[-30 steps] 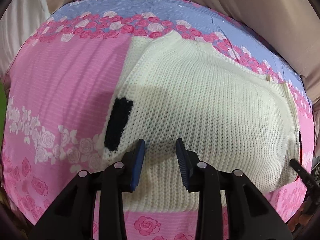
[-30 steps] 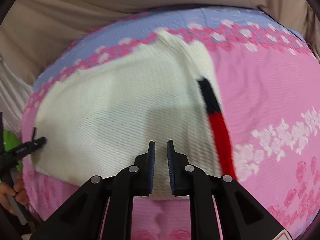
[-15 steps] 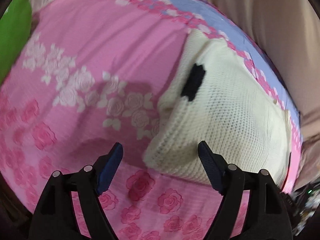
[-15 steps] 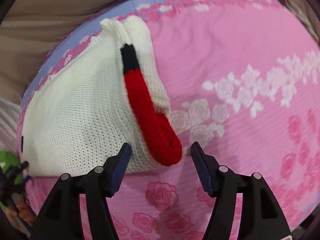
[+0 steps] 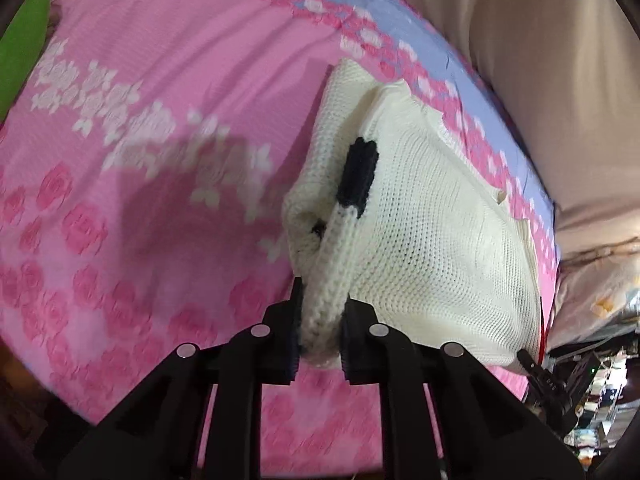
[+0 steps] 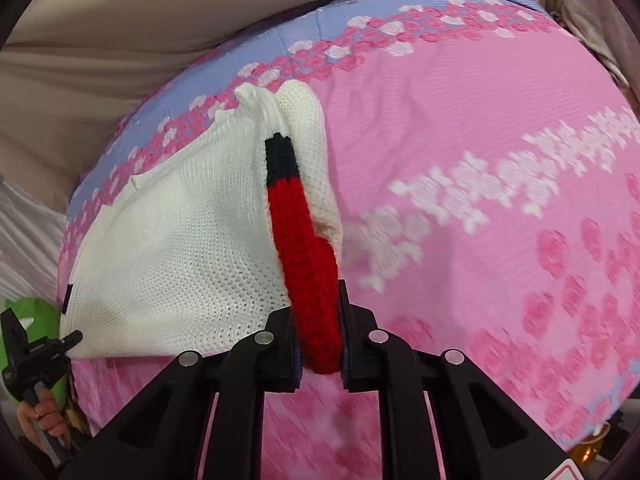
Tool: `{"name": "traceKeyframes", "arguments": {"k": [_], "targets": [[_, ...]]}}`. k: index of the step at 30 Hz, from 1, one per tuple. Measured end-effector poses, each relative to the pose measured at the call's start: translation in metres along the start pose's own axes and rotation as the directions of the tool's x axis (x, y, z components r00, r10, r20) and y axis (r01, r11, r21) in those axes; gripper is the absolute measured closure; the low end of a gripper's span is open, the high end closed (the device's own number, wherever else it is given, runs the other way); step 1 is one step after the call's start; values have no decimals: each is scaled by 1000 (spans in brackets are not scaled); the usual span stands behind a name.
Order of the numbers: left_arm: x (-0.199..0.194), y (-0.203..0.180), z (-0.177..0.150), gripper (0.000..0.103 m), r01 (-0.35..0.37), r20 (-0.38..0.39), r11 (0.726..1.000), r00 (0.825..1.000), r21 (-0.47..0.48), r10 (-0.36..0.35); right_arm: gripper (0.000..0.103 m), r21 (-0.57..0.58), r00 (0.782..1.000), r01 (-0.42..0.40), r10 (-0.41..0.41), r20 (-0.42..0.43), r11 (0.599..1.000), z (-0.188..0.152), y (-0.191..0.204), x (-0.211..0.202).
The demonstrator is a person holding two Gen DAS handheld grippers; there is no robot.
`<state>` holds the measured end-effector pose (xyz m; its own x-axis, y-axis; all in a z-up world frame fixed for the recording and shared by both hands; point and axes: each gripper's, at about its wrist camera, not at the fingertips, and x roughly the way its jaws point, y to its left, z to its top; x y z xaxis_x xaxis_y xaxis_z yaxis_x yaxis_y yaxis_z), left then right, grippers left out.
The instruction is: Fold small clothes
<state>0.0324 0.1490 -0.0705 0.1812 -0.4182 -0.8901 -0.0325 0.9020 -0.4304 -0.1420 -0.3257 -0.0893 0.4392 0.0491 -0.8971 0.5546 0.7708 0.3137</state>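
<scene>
A cream knitted sweater (image 5: 432, 240) lies folded on a pink rose-print bedspread (image 5: 160, 120). My left gripper (image 5: 320, 332) is shut on the sweater's cream edge at its near left corner, below a black band (image 5: 358, 178). In the right wrist view the same sweater (image 6: 180, 248) spreads to the left. My right gripper (image 6: 320, 344) is shut on its red knitted edge (image 6: 304, 248), which carries a black band (image 6: 282, 156) further up. The left gripper also shows at the far left of the right wrist view (image 6: 40, 352).
The bedspread has a lavender border (image 6: 248, 52) at its far side, against beige fabric (image 6: 120, 20). A green object (image 5: 20, 40) lies at the left edge. Clutter (image 5: 592, 400) sits beyond the bed's right side.
Both grippers were open half a second ago on either side of the sweater's near corners. Now each has shut on an edge, the left on cream knit, the right on red knit.
</scene>
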Motion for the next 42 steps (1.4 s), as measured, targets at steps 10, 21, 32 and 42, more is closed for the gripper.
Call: {"name": "traceKeyframes", "arguments": {"k": [10,21,32,42], "targets": [[-4,9,-45,74,-96,-21,994,995,56,97,78,23,991,69,-66,-120,997,-66,-37,5],[54,-60,57,62,-89,41,984,996,152,83,45,-137,993,118,-114,36,983,54,29,54],[70,-56,79,95,-165,77,978,985,130,156,78,-67,993,117,-117,5,991,75,21,79],[10,-31,34,51,-171,172,978,974,122,149,70,-188,992,22,1,123,982,42,80,2]]}}
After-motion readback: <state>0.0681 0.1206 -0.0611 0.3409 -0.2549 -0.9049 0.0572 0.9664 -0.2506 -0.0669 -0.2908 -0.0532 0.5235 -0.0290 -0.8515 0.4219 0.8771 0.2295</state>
